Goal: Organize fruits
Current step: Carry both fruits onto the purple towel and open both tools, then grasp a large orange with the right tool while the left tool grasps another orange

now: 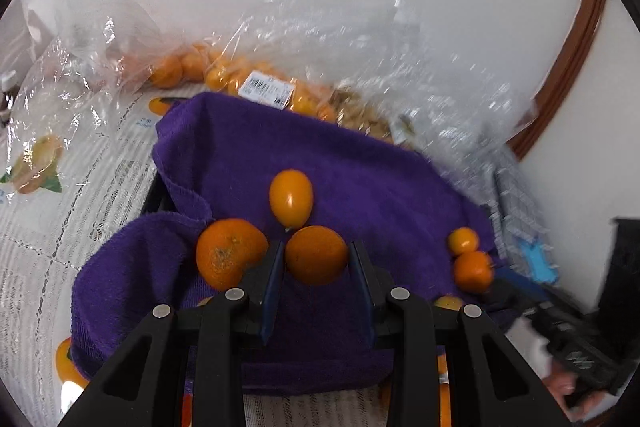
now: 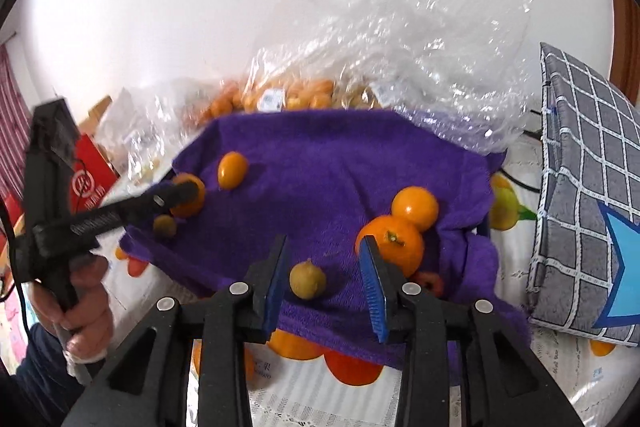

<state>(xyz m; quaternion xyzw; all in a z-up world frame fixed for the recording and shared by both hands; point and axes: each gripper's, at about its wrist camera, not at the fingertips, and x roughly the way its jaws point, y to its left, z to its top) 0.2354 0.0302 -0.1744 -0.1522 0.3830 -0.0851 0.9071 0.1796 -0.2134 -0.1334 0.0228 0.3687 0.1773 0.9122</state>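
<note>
We see a purple terry towel [image 1: 360, 179] draped over a dark crate, its pile fuzzy and its left edge folded into a soft roll; round, dimpled oranges and smooth oval kumquats lie scattered on it. Our left gripper [image 1: 316, 259] has its blue ribbed pads pressed on either side of one orange [image 1: 316, 255], clamped on it; a second orange [image 1: 230, 253] sits just beside the left finger, and a glossy kumquat [image 1: 291, 198] touches the held fruit from behind. Our right gripper [image 2: 326, 267] stands with fingers apart, gripping nothing; a small dull-yellow fruit [image 2: 307, 281] lies between them (no pad touches it), and a stemmed orange [image 2: 394, 243] sits against the right finger. Crinkled clear bags [image 2: 400, 35] of fruit crowd the far edge; the towel's centre lies bare.
</note>
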